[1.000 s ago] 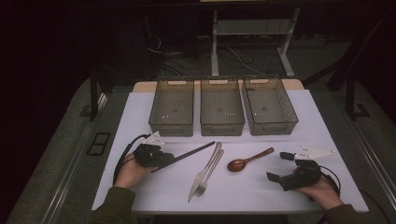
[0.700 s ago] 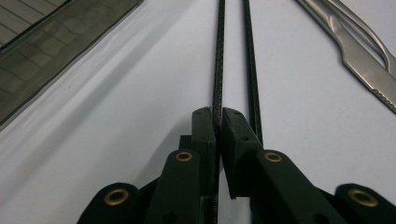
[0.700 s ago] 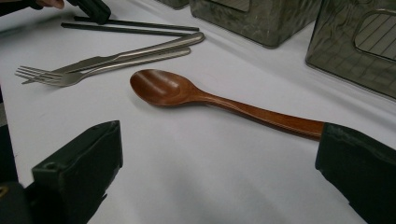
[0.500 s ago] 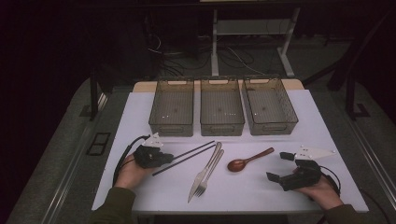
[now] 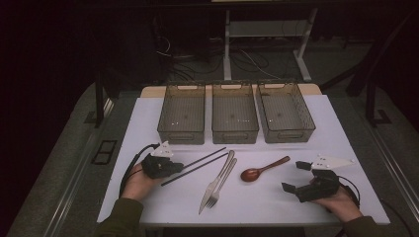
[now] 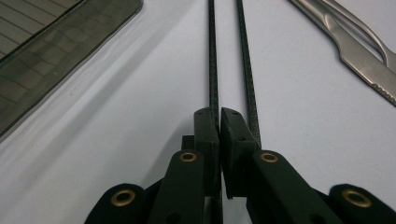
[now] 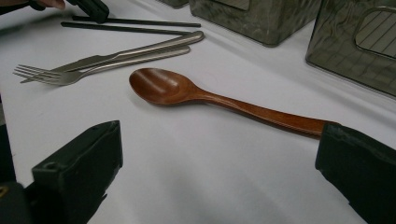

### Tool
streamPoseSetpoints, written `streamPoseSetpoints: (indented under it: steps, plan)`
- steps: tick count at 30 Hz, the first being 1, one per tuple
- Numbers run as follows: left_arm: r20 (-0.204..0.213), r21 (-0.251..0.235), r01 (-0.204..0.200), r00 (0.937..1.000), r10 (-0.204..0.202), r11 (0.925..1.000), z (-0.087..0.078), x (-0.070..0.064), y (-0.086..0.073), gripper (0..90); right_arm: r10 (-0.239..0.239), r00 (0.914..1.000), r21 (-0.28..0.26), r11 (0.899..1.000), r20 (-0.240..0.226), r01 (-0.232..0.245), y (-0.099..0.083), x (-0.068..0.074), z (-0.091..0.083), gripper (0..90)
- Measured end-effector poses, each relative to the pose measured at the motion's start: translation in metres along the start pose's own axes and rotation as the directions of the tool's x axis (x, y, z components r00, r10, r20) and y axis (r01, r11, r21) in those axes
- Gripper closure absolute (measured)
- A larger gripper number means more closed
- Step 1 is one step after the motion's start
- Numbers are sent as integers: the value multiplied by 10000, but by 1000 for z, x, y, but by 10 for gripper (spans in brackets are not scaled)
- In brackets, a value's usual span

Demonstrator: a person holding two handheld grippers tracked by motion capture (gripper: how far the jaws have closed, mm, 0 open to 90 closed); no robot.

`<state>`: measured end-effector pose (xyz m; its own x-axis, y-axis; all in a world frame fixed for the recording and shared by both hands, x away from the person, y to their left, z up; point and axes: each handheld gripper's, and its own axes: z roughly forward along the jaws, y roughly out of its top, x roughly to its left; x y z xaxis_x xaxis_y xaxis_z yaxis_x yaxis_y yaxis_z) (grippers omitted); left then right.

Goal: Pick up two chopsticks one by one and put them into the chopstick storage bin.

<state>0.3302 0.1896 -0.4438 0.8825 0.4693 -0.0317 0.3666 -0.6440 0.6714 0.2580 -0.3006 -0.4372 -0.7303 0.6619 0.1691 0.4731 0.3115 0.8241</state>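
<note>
Two black chopsticks lie left of centre on the white table. My left gripper (image 5: 175, 166) is shut on the near end of one chopstick (image 6: 212, 56); the other chopstick (image 6: 245, 60) runs just past the right jaw, outside the grip. In the high view the held chopstick (image 5: 205, 157) sits above the loose one (image 5: 195, 169). A wooden spoon (image 5: 264, 169) lies at centre right, its bowl toward the person. My right gripper (image 5: 295, 177) rests open near the front right, and the spoon (image 7: 196, 93) lies ahead of its spread jaws, untouched.
A steel knife and fork (image 5: 217, 182) lie side by side between the chopsticks and the spoon. Three smoky plastic bins (image 5: 181, 118) (image 5: 234, 117) (image 5: 285, 116) stand in a row at the back. The table's front edge (image 5: 237, 222) is close to both hands.
The two chopsticks lay together a second ago; now they are apart, one drawn slightly away by my left gripper. The right gripper has stayed still.
</note>
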Motion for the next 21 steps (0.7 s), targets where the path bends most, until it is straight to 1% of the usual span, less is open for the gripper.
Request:
streamPoseSetpoints:
  steps: [4, 5, 6, 10, 11, 14, 15, 16, 19, 21]
  plan:
    - [-75, 100, -51, 10000, 52, 9999, -2, 0, 1, 849, 23, 10000, -29, 10000, 59, -23, -2, 0, 1, 2]
    - [-114, 104, 46, 9999, -45, 9999, -2, -1, 2, 849, 63, 10000, -59, 10000, 63, -63, -2, 0, 1, 2]
    - [-144, 96, 53, 9999, -51, 9999, -4, -1, 2, 849, 76, 10000, -54, 10000, 61, -76, -3, -1, 2, 2]
    - [-126, -31, 28, 9999, -28, 10000, -8, -2, 4, 849, 106, 9999, -90, 9999, 126, -105, -4, 0, 2, 2]
    - [-133, -96, -100, 9999, 98, 9999, -10, -3, 5, 849, 102, 9998, -84, 9999, 149, -100, -4, 0, 2, 2]
    - [-125, -124, -72, 9999, 71, 9999, -12, -4, 7, 849, 123, 9998, -5, 9999, 140, -123, -5, 0, 4, 2]
    - [-127, -296, -52, 9999, 48, 9995, -14, -6, 8, 849, 93, 9999, 17, 10000, 138, -93, -5, 0, 4, 2]
    - [-118, -342, -74, 9999, 70, 9994, -15, -6, 9, 849, 88, 9999, 29, 10000, 130, -89, -5, -1, 4, 2]
    - [-75, -329, -176, 9998, 174, 9993, -18, -8, 10, 849, 96, 9998, 41, 9999, 155, -96, -5, -1, 4, 2]
    - [-37, -426, -122, 9999, 120, 9990, -20, -10, 11, 849, 97, 9998, 76, 9999, 172, -98, -5, -1, 4, 2]
